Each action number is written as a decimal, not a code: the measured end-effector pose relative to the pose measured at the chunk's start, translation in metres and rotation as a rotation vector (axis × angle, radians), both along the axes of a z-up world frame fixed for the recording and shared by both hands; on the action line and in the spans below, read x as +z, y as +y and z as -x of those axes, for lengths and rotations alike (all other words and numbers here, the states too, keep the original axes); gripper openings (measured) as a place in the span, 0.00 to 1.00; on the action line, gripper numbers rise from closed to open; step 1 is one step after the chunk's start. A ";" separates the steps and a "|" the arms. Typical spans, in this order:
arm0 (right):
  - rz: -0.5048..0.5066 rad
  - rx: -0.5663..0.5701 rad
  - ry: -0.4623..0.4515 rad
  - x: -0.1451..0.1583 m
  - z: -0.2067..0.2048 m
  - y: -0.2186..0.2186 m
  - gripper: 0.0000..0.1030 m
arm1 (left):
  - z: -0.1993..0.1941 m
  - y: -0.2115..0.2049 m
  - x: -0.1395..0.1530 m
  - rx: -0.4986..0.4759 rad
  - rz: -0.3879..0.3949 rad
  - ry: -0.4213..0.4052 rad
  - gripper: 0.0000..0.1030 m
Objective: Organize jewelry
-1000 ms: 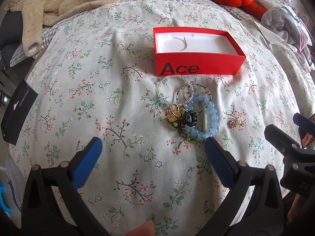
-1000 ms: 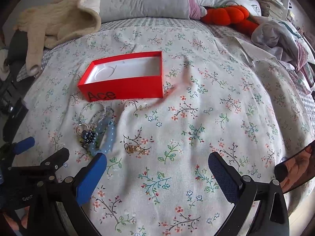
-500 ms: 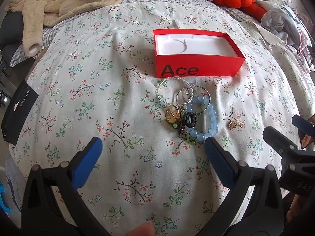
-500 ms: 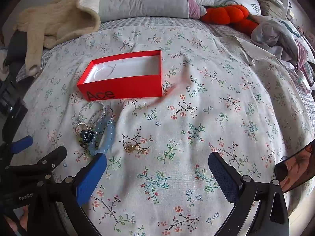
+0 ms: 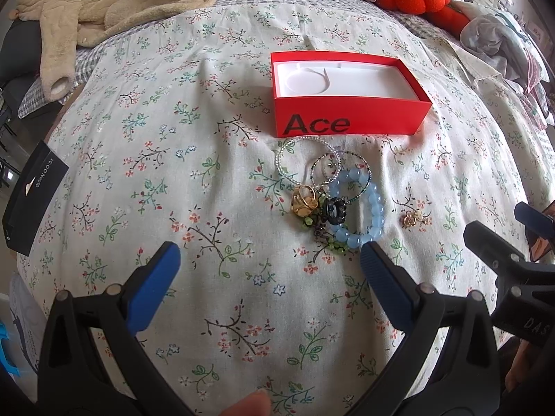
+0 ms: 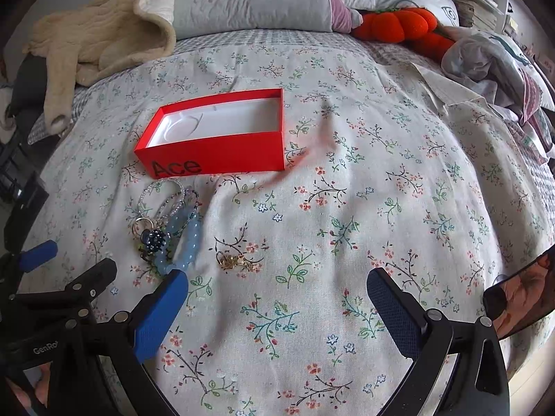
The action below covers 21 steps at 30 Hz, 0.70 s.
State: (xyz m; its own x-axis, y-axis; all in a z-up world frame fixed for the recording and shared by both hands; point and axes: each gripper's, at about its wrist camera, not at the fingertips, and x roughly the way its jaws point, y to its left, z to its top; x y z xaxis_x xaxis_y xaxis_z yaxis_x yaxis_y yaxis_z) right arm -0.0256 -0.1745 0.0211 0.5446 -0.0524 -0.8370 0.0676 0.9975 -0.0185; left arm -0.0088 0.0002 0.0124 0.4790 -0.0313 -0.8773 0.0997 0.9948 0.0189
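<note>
Soft, even daylight is filling both views, casting only faint shadows beside the red box (image 5: pixel 347 111). Fisheye distortion is bulging the bed (image 6: pixel 347 208) and darkening the corners; focus is staying sharp, without glare.

- One red box (image 5: pixel 350 118), open, with a white insert.
- One pale blue bead bracelet (image 5: pixel 360 208).
- Three thin beaded bangles (image 5: pixel 305 159), overlapping; the exact count is hard to tell.
- One gold ring (image 5: pixel 304 201).
- One dark beaded flower piece (image 5: pixel 334 209).
- One small gold charm (image 5: pixel 411 220), lying apart from the pile.
- One orange plush toy (image 6: pixel 399 26).
- One beige sweater (image 6: pixel 97 41).
- One black card (image 5: pixel 33 197).
</note>
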 end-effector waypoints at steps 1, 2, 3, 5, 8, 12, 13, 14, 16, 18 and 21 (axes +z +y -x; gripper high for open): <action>0.001 0.000 0.000 0.000 0.000 0.000 1.00 | 0.000 0.000 0.000 0.000 0.000 0.000 1.00; 0.001 0.000 0.000 0.000 0.000 0.000 1.00 | 0.000 0.000 0.000 0.000 -0.001 0.000 1.00; 0.002 0.001 0.001 0.000 0.000 0.000 1.00 | 0.000 0.000 0.000 0.000 -0.001 0.000 1.00; 0.002 0.001 0.003 0.000 -0.001 0.000 1.00 | 0.000 0.000 0.000 -0.001 0.000 0.001 1.00; 0.001 0.004 0.006 0.000 -0.001 0.000 1.00 | 0.000 0.000 0.000 -0.001 -0.001 0.000 1.00; 0.000 0.001 0.005 0.000 -0.002 -0.001 1.00 | 0.000 0.001 0.000 0.000 0.000 0.000 1.00; 0.000 0.001 0.006 -0.001 -0.002 -0.001 1.00 | 0.000 0.001 0.000 0.000 0.000 0.000 1.00; 0.000 0.002 0.007 -0.001 -0.002 -0.001 1.00 | 0.000 0.001 0.000 0.001 0.000 -0.001 1.00; -0.002 0.005 0.011 -0.001 -0.002 -0.001 1.00 | 0.000 0.001 0.000 -0.001 0.000 0.001 1.00; -0.004 0.013 0.020 -0.002 -0.004 -0.001 1.00 | 0.001 0.002 0.000 -0.002 0.003 0.002 1.00; -0.018 0.015 0.032 -0.001 -0.007 -0.003 1.00 | 0.001 0.003 0.002 -0.008 0.010 0.001 1.00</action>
